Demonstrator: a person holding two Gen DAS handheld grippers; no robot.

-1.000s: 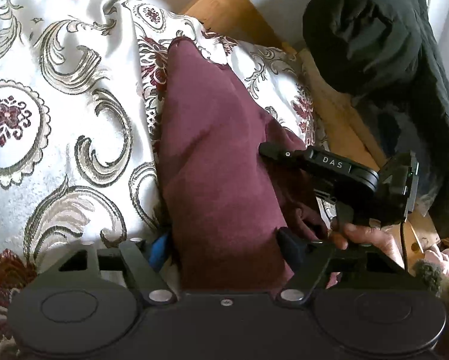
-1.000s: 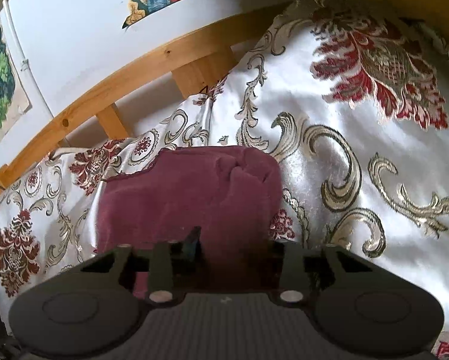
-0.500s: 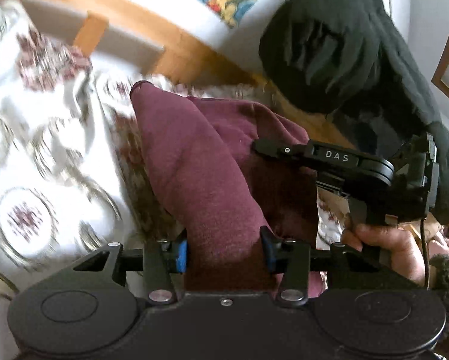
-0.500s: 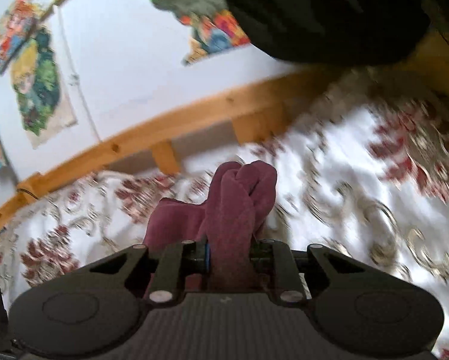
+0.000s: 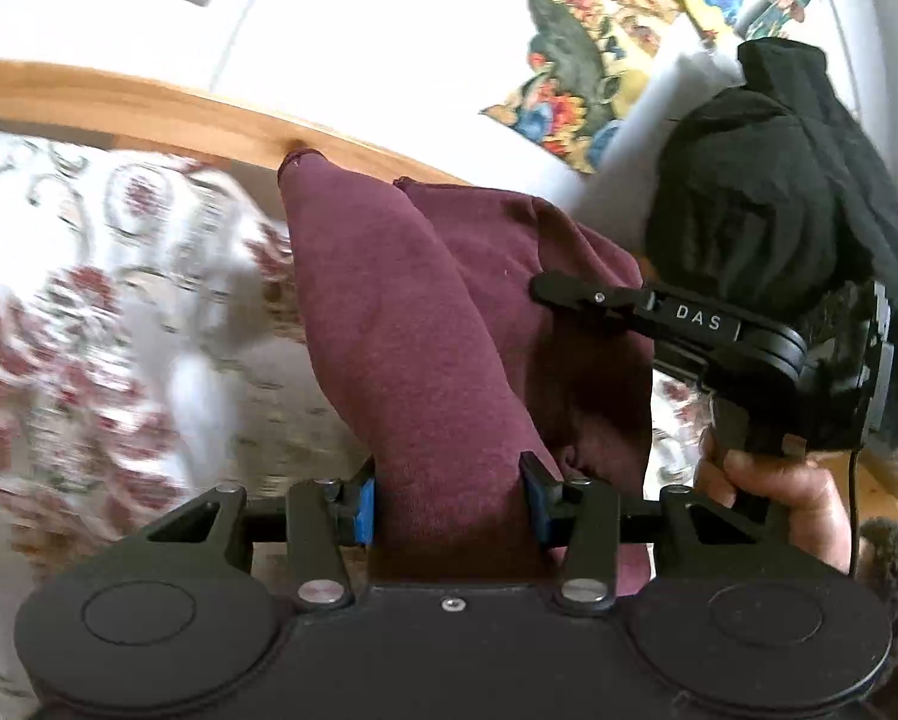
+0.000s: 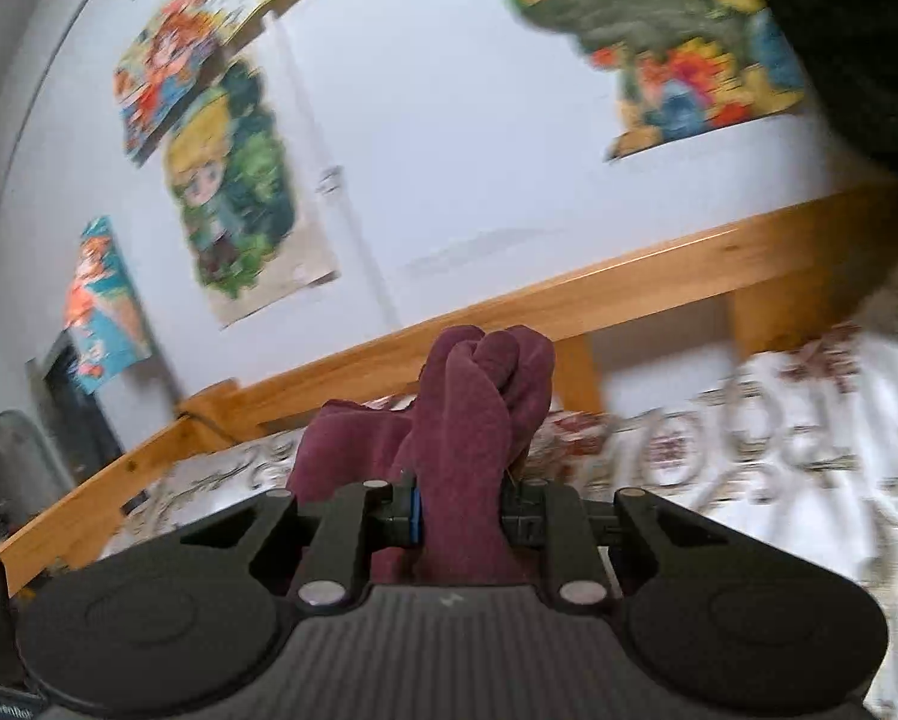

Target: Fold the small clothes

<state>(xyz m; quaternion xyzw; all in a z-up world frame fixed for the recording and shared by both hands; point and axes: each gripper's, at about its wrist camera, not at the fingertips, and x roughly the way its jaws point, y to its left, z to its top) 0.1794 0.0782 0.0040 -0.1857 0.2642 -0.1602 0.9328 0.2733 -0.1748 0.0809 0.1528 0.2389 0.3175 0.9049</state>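
Note:
A small maroon garment (image 5: pixel 425 324) is held up off the patterned bedspread (image 5: pixel 119 312). My left gripper (image 5: pixel 449 498) is shut on one bunched end of it; the cloth rises between the fingers. My right gripper (image 6: pixel 462 507) is shut on another bunched part of the garment (image 6: pixel 478 408), which stands up in a knot above its fingers. In the left wrist view the right gripper (image 5: pixel 574 291) reaches into the cloth from the right, held by a hand (image 5: pixel 772 498).
A wooden bed rail (image 6: pixel 568 300) runs behind the bedspread (image 6: pixel 808 438). Posters (image 6: pixel 233 180) hang on the white wall. A black coat (image 5: pixel 778 210) hangs at the right, close to the right gripper.
Both grippers closed on the maroon garment and lifted it off the bedspread. Both views have tilted upward, so the wall and posters now show.

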